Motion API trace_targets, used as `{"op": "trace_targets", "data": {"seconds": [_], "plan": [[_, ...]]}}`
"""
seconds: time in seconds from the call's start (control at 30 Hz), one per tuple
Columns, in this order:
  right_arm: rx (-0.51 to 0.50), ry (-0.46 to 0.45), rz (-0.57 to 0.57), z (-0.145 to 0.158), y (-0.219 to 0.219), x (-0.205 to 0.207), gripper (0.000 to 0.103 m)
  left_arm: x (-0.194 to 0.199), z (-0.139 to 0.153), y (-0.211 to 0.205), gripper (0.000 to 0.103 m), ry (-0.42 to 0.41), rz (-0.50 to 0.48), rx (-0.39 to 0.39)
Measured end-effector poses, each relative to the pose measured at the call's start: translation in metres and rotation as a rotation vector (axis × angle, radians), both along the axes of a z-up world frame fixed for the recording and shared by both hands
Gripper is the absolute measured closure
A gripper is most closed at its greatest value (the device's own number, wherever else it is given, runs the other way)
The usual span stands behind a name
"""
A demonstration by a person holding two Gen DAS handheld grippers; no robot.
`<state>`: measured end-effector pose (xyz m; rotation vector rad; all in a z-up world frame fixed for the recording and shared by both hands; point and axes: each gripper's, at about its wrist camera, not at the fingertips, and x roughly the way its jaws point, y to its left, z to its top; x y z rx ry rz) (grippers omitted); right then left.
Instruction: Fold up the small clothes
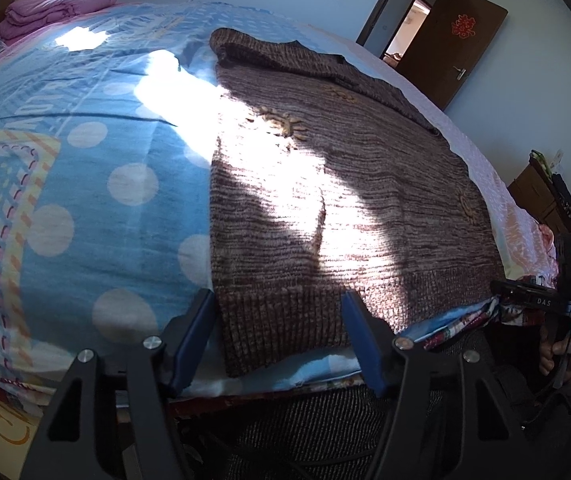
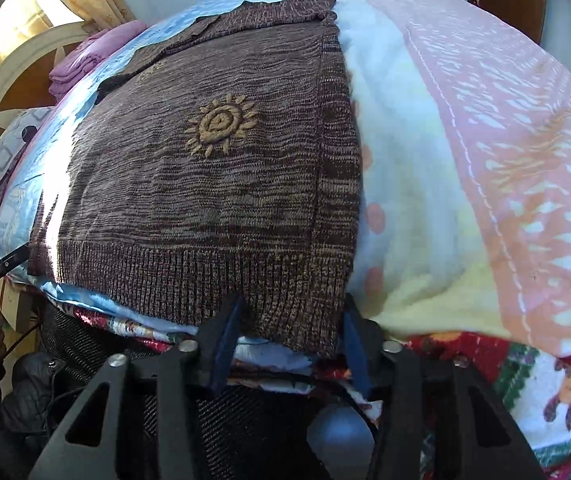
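A brown knitted sweater (image 1: 325, 184) with tan sun motifs lies flat on the bed, its ribbed hem at the near edge. It also shows in the right wrist view (image 2: 205, 184). My left gripper (image 1: 279, 300) is open, its blue fingers either side of the hem's left corner. My right gripper (image 2: 291, 304) is open, its fingers either side of the hem's right corner. The right gripper also shows at the right of the left wrist view (image 1: 541, 302). The far sleeves are partly hidden by folds.
The bed has a blue polka-dot sheet (image 1: 97, 184) on the left and a pink and yellow blanket (image 2: 485, 168) on the right. Folded pink bedding (image 1: 53, 8) lies at the headboard. A brown door (image 1: 457, 40) stands open beyond the bed.
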<state>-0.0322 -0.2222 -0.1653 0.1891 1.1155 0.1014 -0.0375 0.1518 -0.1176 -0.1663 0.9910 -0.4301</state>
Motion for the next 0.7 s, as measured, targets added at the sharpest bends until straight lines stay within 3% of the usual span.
{"op": "trace_targets", "data": {"seconds": [0.07, 0.13, 0.17, 0.2, 0.37, 0.47, 0.6, 0.7], "plan": [[0.013, 0.001, 0.018, 0.001, -0.003, -0.001, 0.080, -0.003, -0.001, -0.002, 0.041, -0.016, -0.015, 0.021], [0.047, 0.009, 0.020, 0.002, -0.008, -0.001, 0.096, -0.003, -0.003, -0.003, 0.065, -0.014, -0.016, 0.038], [0.071, 0.013, 0.014, 0.003, -0.011, -0.001, 0.097, -0.002, -0.004, -0.002, 0.090, 0.006, -0.015, 0.028], [0.091, 0.013, 0.011, 0.005, -0.012, -0.002, 0.098, 0.000, -0.007, -0.001, 0.095, 0.040, -0.018, 0.001], [0.221, -0.040, 0.014, 0.029, -0.022, -0.004, 0.098, 0.001, 0.000, -0.004, 0.095, 0.034, -0.014, -0.016], [0.285, -0.090, -0.003, 0.048, -0.028, 0.006, 0.098, 0.007, 0.015, -0.004, 0.095, 0.021, -0.011, -0.098], [0.367, -0.161, -0.018, 0.071, -0.031, 0.037, 0.099, 0.036, 0.035, -0.007, 0.095, 0.004, -0.007, -0.139], [0.360, -0.212, -0.029, 0.086, -0.030, 0.067, 0.099, 0.064, 0.048, -0.009, 0.095, -0.009, 0.004, -0.167]]}}
